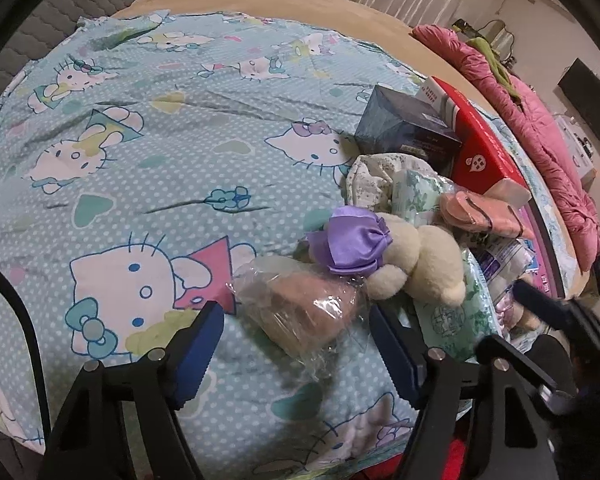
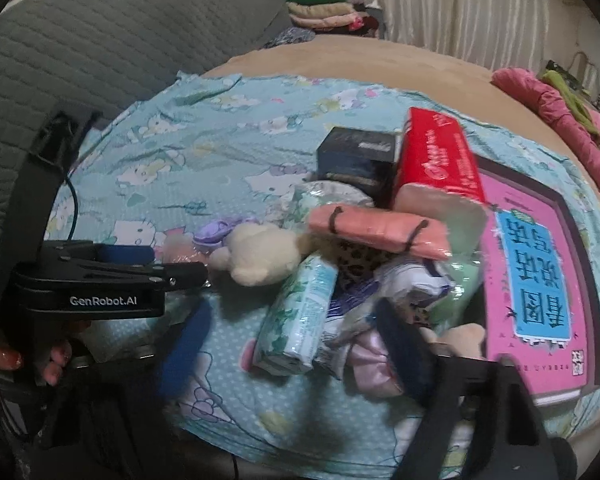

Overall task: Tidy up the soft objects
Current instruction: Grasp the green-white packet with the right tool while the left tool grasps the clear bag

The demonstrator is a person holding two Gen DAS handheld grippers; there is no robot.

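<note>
Both claws pointed down at the bed; my left claw (image 1: 296, 344) stood with its blue pads apart on either side of a pinkish soft bundle in clear crinkled plastic wrap (image 1: 304, 304), and I could not see either pad pressing on the wrap; my right claw (image 2: 296, 344) was blurred, its jaws spread over the heap with nothing clearly gripped between them; the heap lay on a pale blue cartoon-cat print sheet (image 1: 148, 152) spread over the bed; just beyond the wrapped bundle lay a cream plush bear with a purple satin bow (image 1: 404, 264), touching it; beside the bear sat a green-leaf printed tissue pack (image 2: 296, 320) and a folded salmon-pink cloth with dark loops (image 2: 380, 232); behind these stood a dark blue box (image 1: 404, 128) and a red tissue box (image 2: 436, 160); a pink book with a blue label (image 2: 540, 272) lay flat at the heap's right side.
</note>
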